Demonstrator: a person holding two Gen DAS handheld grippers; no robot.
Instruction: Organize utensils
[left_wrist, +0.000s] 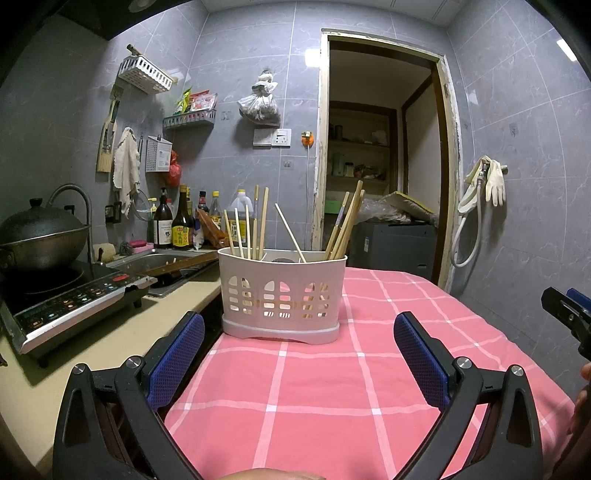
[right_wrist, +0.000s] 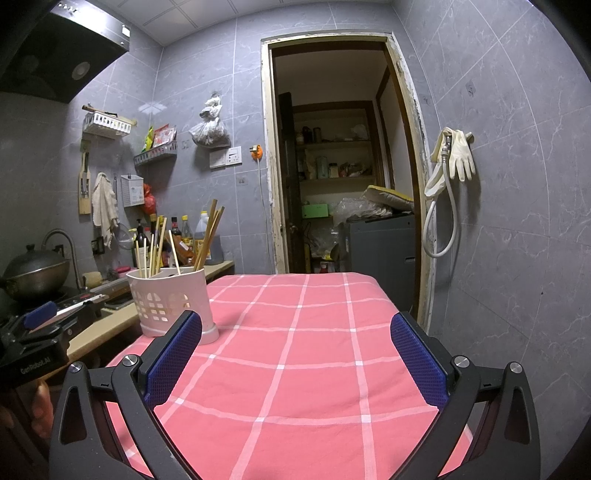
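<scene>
The pink checked tablecloth (right_wrist: 295, 350) lies bare across its middle and right side. Only the white utensil holder (left_wrist: 282, 293), bristling with chopsticks (left_wrist: 258, 221), blocks the left edge beside the counter (left_wrist: 110, 332).

- One white utensil holder (left_wrist: 282, 295) on the pink checked tabletop (left_wrist: 332, 387).
- About ten chopsticks (left_wrist: 262, 225) standing in it; the exact number is hard to tell where they overlap.
- Two hand-held grippers: the left hand-held gripper (left_wrist: 299, 354) and the right hand-held gripper (right_wrist: 295, 354), both with jaws wide apart and empty.
- One wok (left_wrist: 40, 236) on one induction cooker (left_wrist: 70, 299).
- Two wall baskets (left_wrist: 146, 74).
- One pair of rubber gloves (left_wrist: 493, 181).
</scene>
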